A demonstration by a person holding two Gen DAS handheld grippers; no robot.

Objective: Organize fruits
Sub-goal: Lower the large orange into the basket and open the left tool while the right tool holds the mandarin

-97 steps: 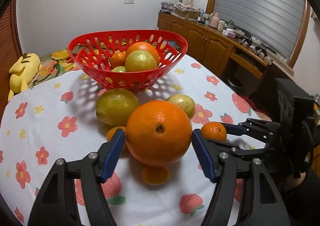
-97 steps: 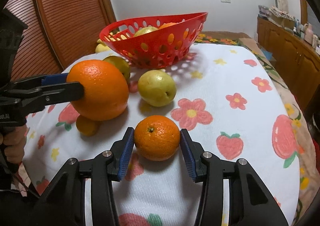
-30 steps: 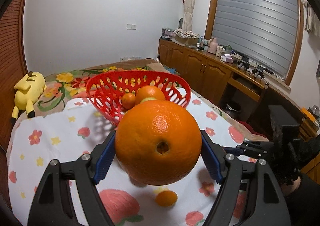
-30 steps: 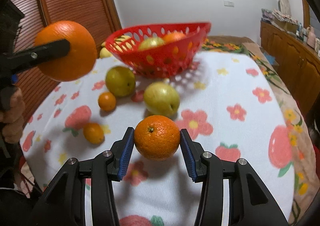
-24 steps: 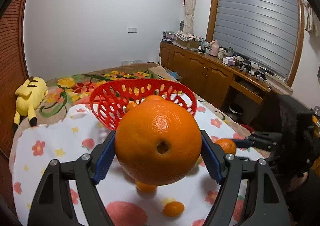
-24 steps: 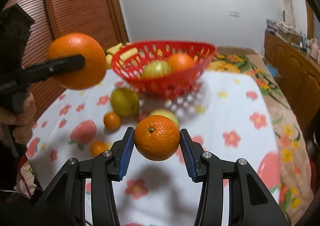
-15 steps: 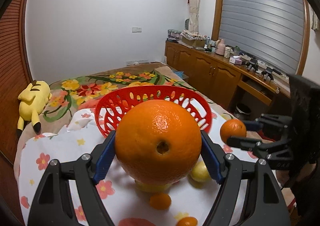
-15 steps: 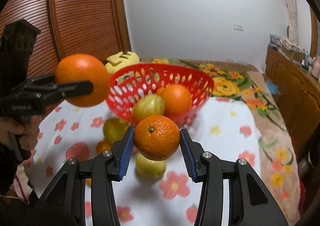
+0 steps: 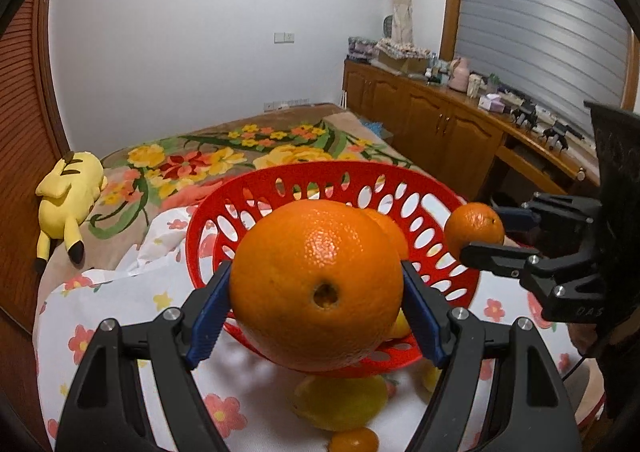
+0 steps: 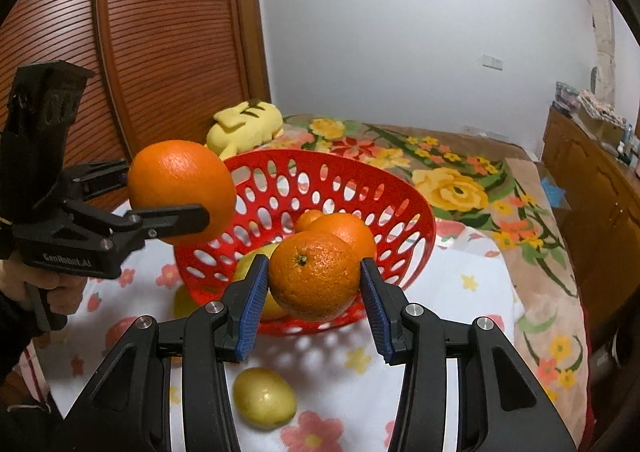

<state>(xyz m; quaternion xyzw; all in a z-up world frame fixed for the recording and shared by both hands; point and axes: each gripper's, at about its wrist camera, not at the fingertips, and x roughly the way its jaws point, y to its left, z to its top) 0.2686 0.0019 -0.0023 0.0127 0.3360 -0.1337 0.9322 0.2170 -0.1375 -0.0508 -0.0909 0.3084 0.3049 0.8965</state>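
**Two oranges held over the red basket**

Left gripper (image 9: 316, 302): clamped wide on a large orange (image 9: 316, 288), blue pads (image 9: 210, 310) pressed to both its sides, raised off the table at the near rim of the red basket (image 9: 280, 182). Right gripper (image 10: 314, 292): clamped narrower on a smaller orange (image 10: 314, 276), likewise in the air at the basket's front edge. Inside the basket: another orange (image 10: 348, 230), a small tangerine behind it, a yellow-green fruit partly hidden. On the flowered tablecloth (image 10: 440, 332) in front: a yellow-green fruit (image 10: 264, 398). Beyond, on the floral bedspread: a yellow plush toy (image 9: 70, 190).
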